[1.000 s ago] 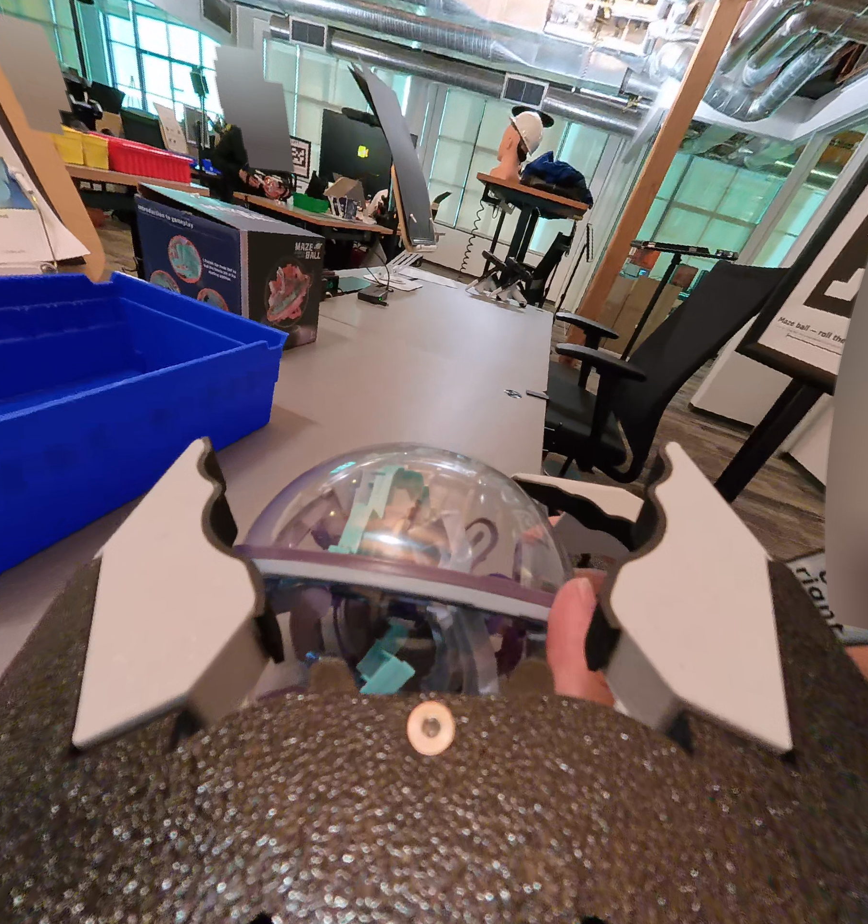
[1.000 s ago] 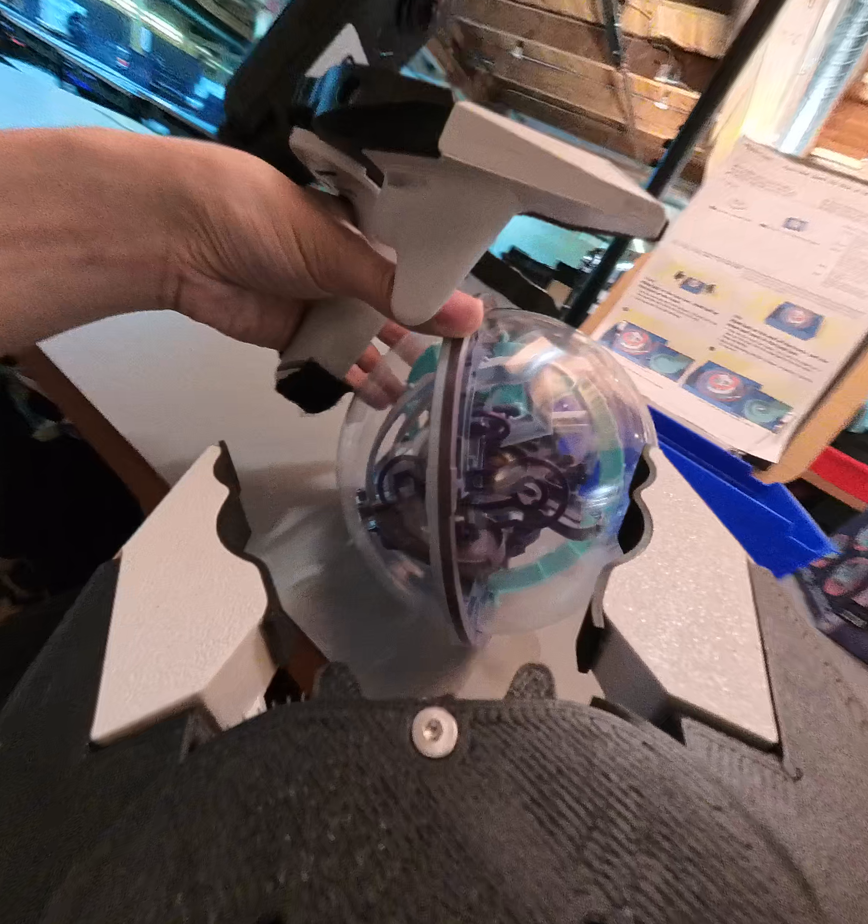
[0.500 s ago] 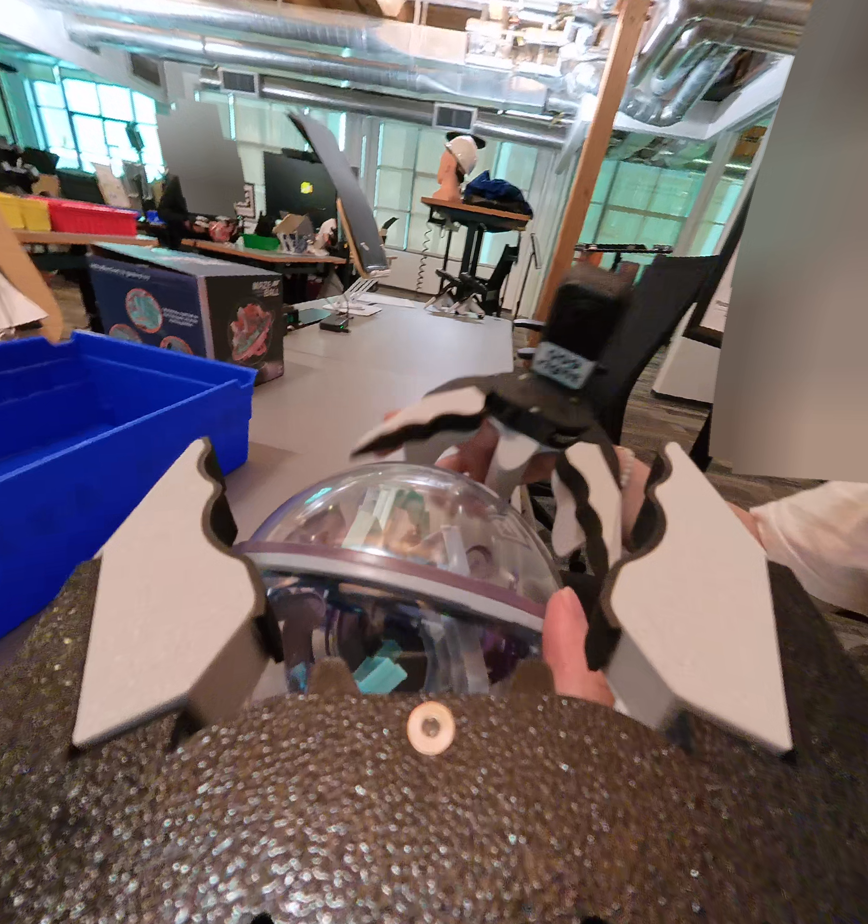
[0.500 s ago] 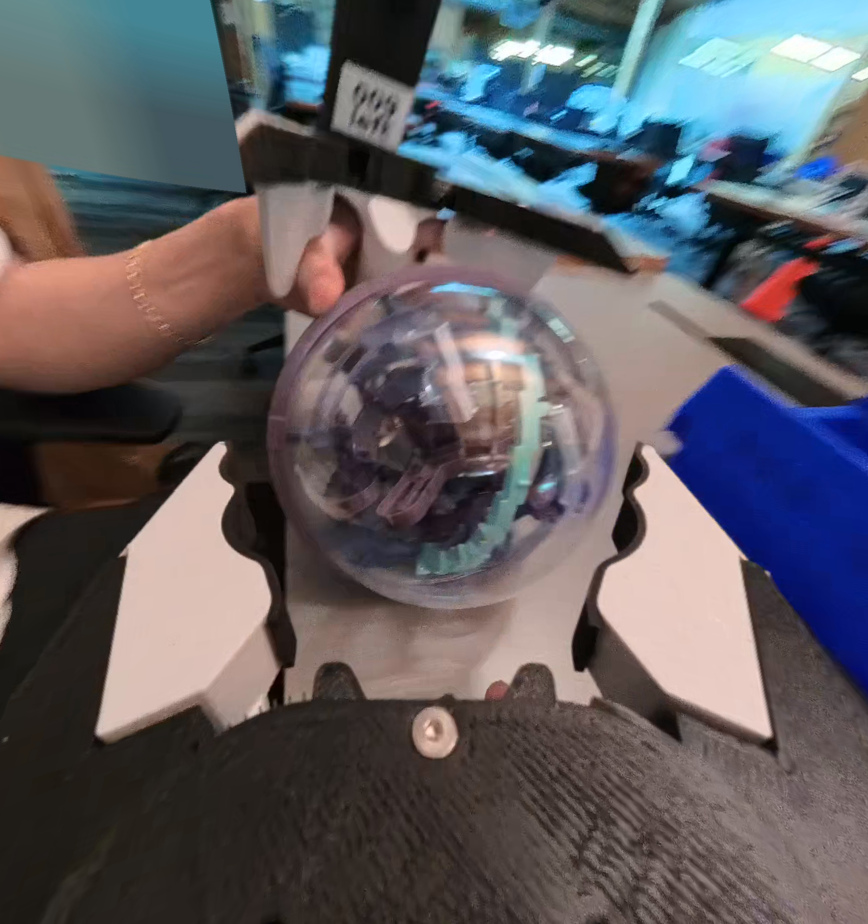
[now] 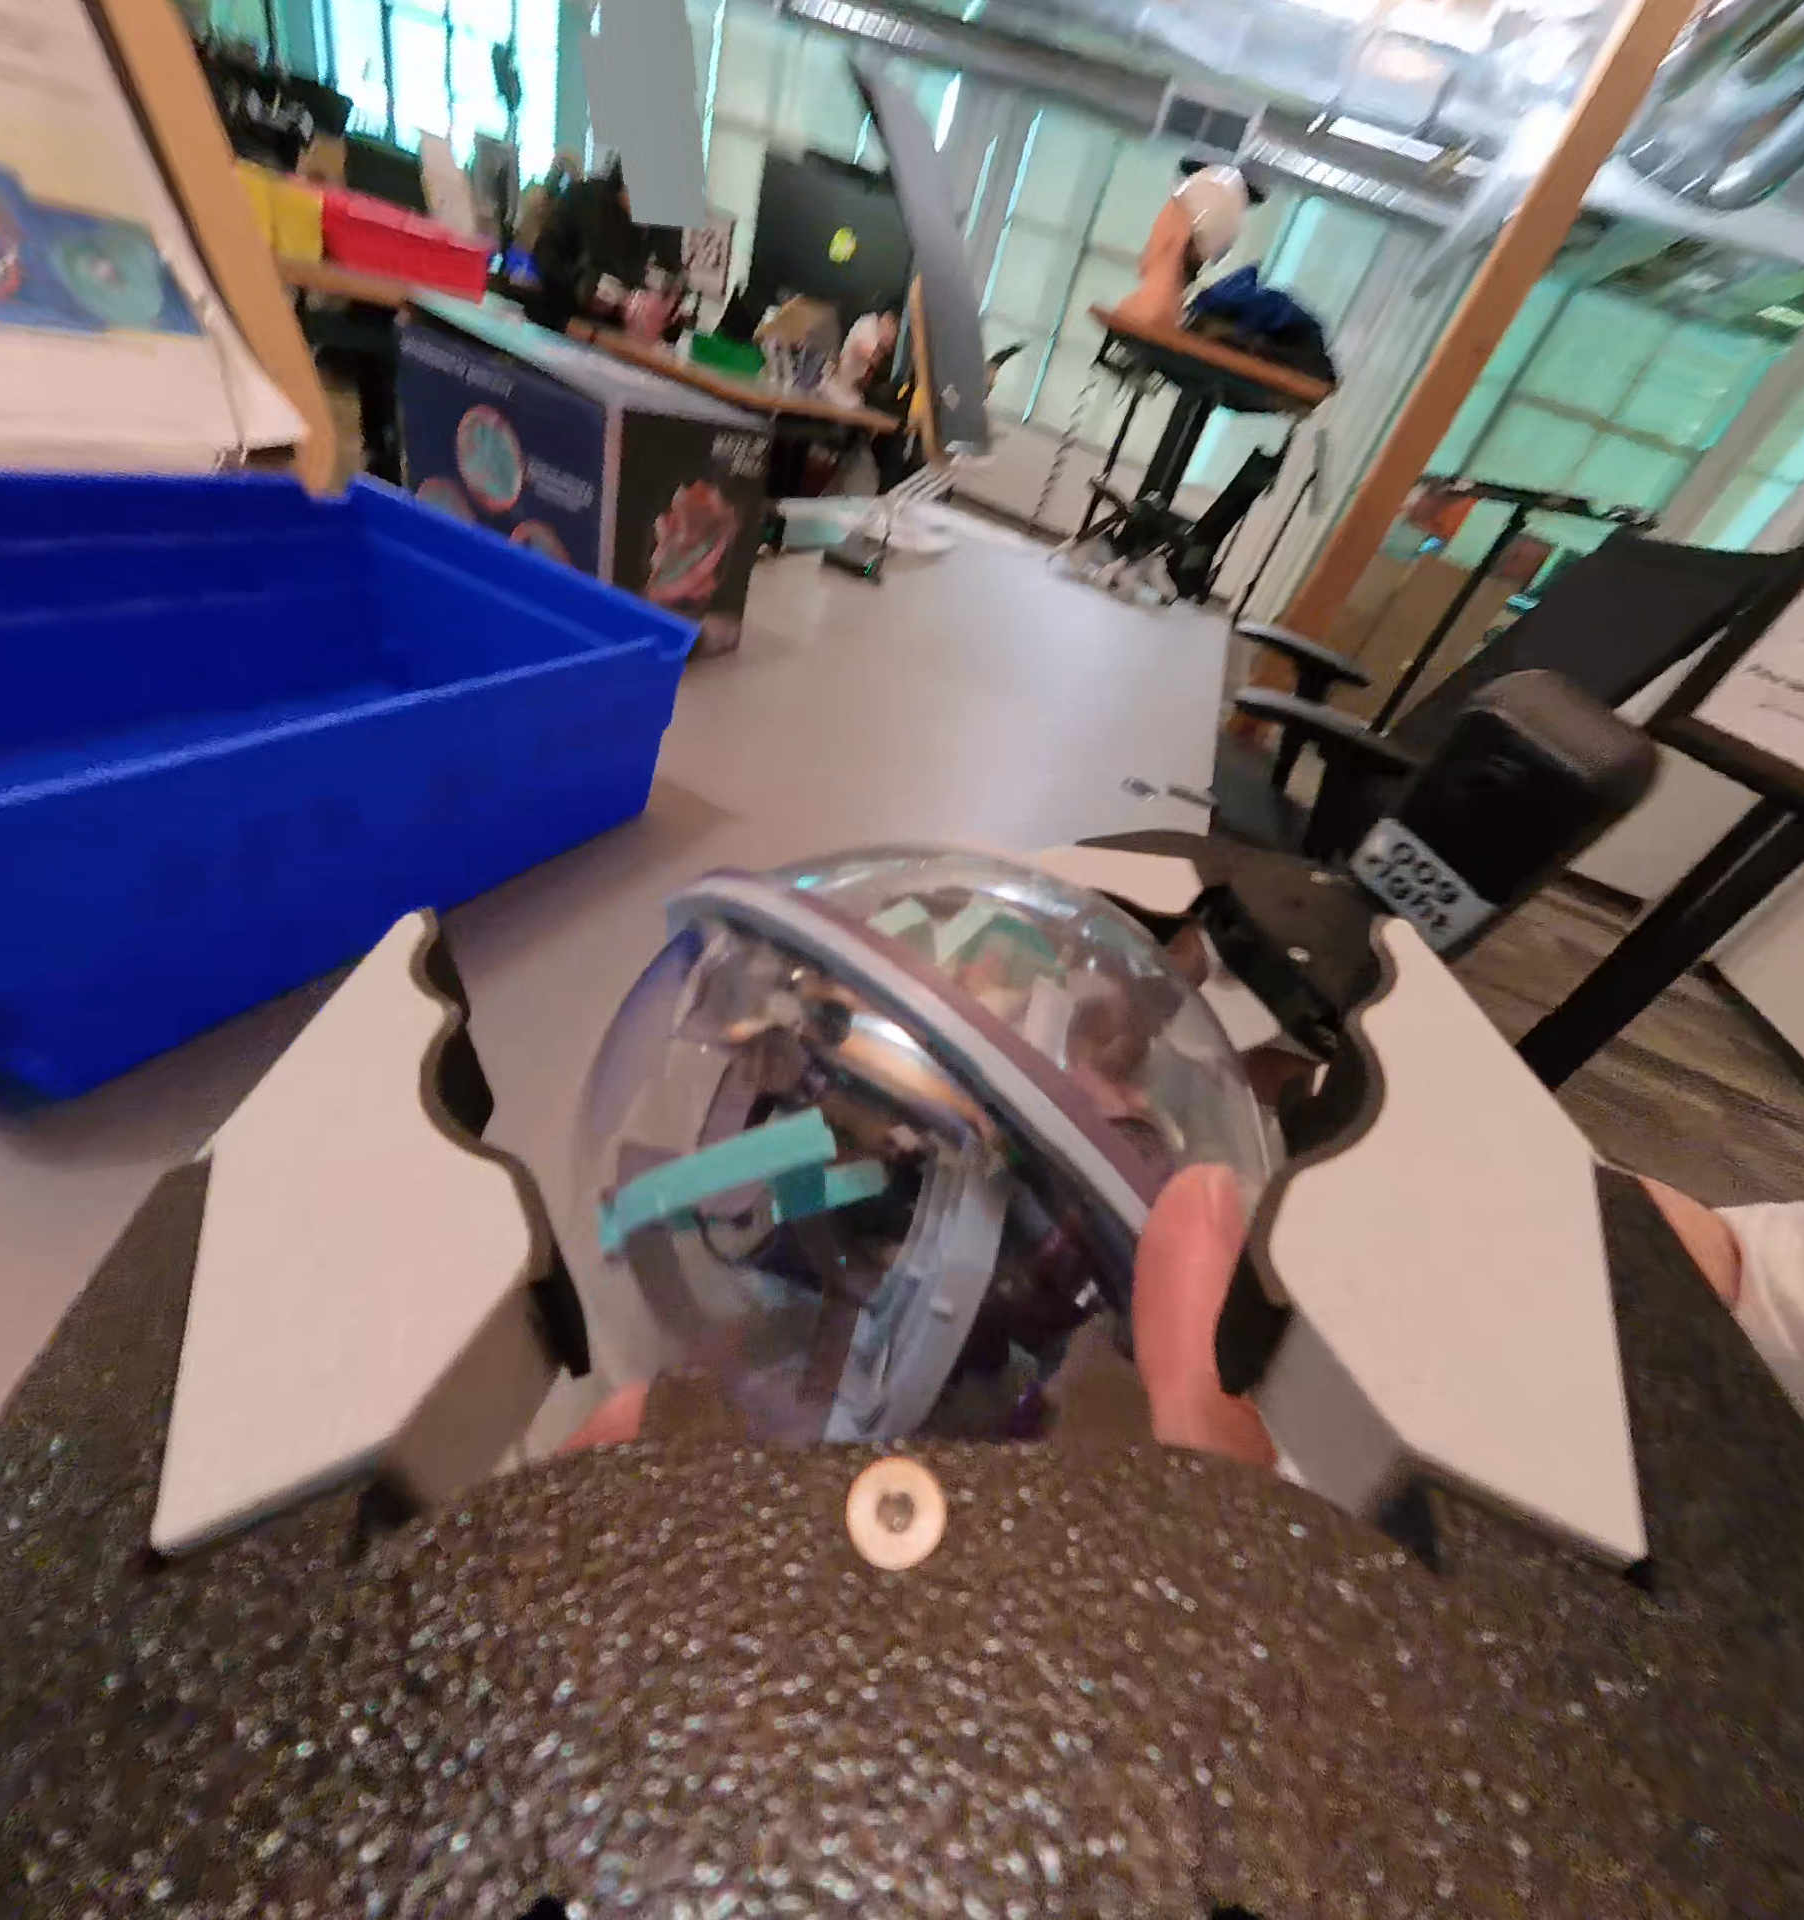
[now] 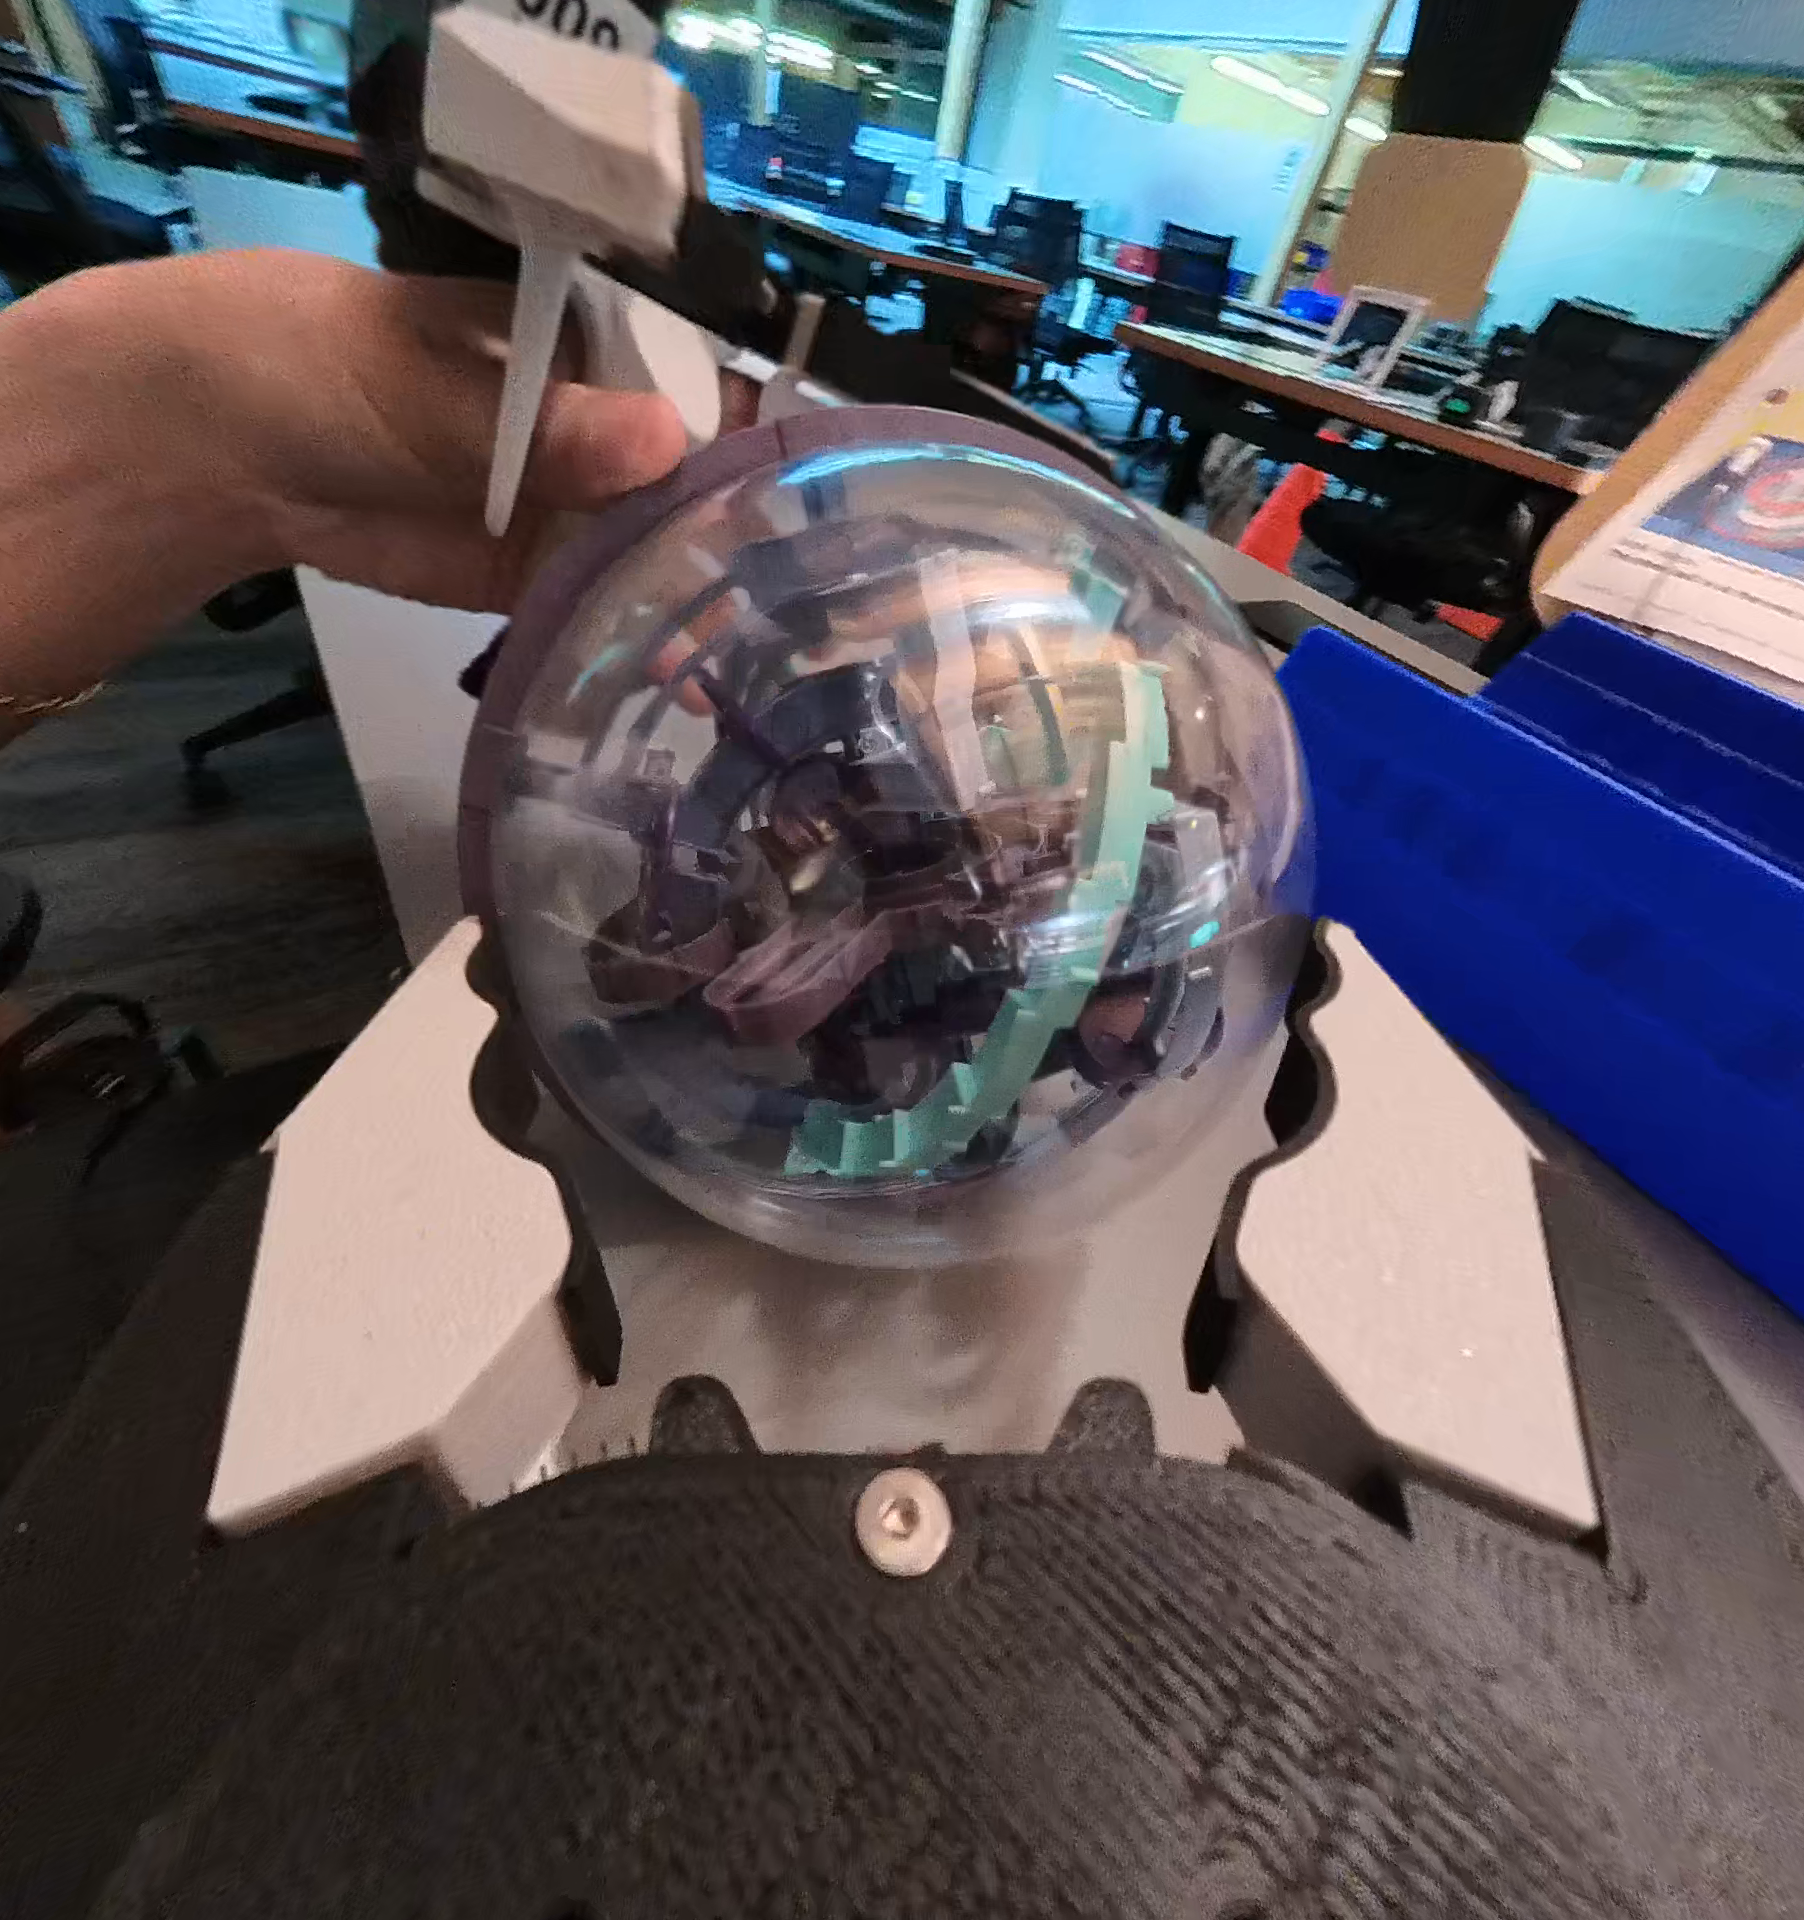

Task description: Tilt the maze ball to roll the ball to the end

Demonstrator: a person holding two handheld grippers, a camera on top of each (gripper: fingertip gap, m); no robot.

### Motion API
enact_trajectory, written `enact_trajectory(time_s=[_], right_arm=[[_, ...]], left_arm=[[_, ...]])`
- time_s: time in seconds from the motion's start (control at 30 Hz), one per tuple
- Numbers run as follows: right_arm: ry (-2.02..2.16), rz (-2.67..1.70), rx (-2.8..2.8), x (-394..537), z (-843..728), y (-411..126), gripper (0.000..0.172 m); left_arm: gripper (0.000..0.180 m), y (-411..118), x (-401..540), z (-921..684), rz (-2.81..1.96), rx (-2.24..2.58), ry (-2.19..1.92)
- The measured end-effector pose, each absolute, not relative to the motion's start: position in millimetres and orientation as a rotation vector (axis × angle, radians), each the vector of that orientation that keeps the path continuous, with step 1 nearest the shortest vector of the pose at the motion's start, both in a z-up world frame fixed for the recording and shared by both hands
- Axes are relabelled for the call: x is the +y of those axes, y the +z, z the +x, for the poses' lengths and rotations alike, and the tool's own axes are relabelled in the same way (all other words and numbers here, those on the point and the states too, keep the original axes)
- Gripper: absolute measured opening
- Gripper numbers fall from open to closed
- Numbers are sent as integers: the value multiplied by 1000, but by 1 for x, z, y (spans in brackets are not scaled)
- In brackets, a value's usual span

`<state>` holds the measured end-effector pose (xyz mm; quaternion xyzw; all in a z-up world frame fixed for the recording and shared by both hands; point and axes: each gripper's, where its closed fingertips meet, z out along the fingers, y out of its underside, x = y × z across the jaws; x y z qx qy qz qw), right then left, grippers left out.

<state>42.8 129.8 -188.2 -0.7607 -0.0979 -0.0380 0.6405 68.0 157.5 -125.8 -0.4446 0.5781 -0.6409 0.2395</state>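
The maze ball [image 6: 877,831] sits between the right gripper's [image 6: 898,935] two pads, which press its sides at 3 and 9 o'clock. The left gripper [image 5: 903,1039] stays wide, touching nothing. The ball's purple ring [image 5: 929,997], level before, now slopes down toward 4 o'clock.

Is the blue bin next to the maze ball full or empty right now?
Empty, as far as it shows: the left wrist view looks into the blue bin and only bare blue floor and walls appear. Its near corner is hidden.
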Motion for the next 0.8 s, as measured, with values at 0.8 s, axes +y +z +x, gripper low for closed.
enact_trajectory(time_s=[0.8], right_arm=[[-273,-1706,-12,124,33,-186,139]], left_arm=[[157,-171,121,58,-916,1951,-1306]])
